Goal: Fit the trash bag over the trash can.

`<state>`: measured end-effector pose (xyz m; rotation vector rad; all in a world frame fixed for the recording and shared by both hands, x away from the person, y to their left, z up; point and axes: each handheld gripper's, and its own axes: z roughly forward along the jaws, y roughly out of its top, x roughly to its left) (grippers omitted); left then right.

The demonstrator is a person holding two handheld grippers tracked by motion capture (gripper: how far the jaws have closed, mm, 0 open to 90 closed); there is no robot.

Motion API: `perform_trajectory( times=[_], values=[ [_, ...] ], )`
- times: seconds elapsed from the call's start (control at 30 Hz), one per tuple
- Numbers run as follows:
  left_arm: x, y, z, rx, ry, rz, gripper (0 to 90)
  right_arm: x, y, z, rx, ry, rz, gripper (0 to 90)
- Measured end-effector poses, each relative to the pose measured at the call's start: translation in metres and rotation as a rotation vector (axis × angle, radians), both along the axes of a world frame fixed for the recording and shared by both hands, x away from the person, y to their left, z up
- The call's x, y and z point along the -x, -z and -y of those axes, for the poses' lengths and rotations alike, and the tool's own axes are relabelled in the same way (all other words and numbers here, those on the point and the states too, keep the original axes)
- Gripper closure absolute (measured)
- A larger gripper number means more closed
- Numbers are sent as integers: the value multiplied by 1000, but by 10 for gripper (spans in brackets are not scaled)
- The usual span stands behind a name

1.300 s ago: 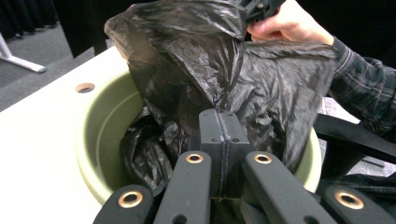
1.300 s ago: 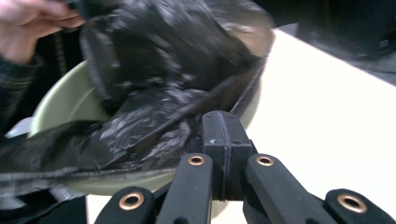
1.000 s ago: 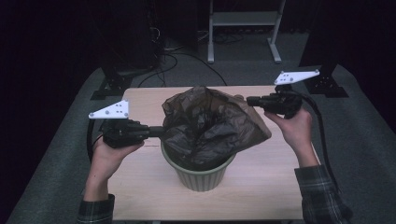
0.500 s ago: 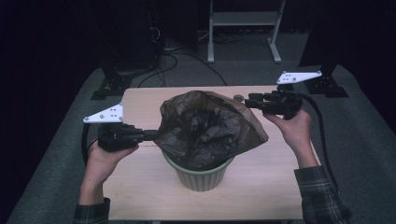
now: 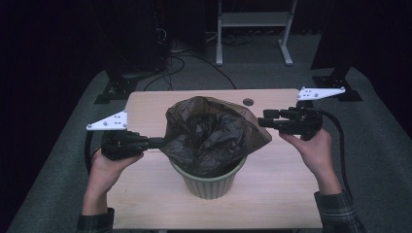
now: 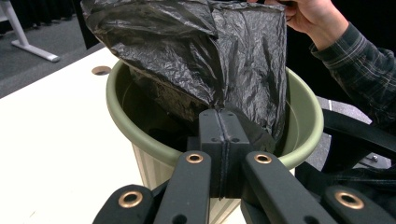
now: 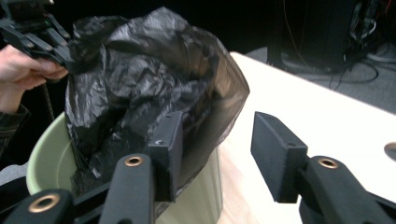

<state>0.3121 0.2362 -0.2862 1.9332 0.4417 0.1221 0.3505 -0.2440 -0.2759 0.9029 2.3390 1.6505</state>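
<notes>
Black bag (image 5: 214,133) — green bin (image 5: 209,182) — no legible writing.

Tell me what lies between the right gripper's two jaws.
Nothing: in the right gripper view the right gripper stands open, having just been opening, with bare table in the gap; the black bag lies beside its left jaw.

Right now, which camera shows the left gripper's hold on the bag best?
The left gripper view: its jaws pinch the black bag closed. The high view shows the left gripper at the bag's edge; the right gripper view shows it far off.
</notes>
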Motion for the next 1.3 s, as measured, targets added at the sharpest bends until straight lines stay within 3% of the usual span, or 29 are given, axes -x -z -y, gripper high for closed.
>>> perform_trajectory(
  times=[0.13,0.2,0.23,0.33,0.43,0.5,0.57,0.67,0.83,1.07,1.27,1.3],
  values=[
    [-1,2,0,-2,1,-4,899,-2,10,-3,17,2,-44,537],
    [-1,2,0,-2,1,-8,899,-4,15,-4,24,-8,-61,634],
    [-1,3,0,-2,2,-8,899,-5,17,-5,28,-14,-66,723],
    [-1,2,-2,-4,2,-5,898,-5,21,-7,49,-36,-50,897],
    [0,0,-4,11,-8,3,871,-5,20,-8,59,-34,-28,898],
    [0,-2,-5,15,-17,11,788,-5,20,-8,64,-32,-22,898],
    [2,-10,-10,41,-37,30,701,-5,18,-7,65,-29,-1,899],
    [4,-21,-16,70,-49,51,638,-5,16,-7,76,-27,10,899],
    [1,-44,-20,82,-64,85,579,-5,15,-7,78,-29,21,898],
    [-28,-63,-14,77,-89,100,549,-4,15,-8,83,-42,44,898],
    [-60,-58,-7,50,-122,80,552,-5,14,-6,89,-43,55,899],
    [-60,-58,-7,50,-122,80,553,-5,14,-6,87,-42,57,899]
  ],
)
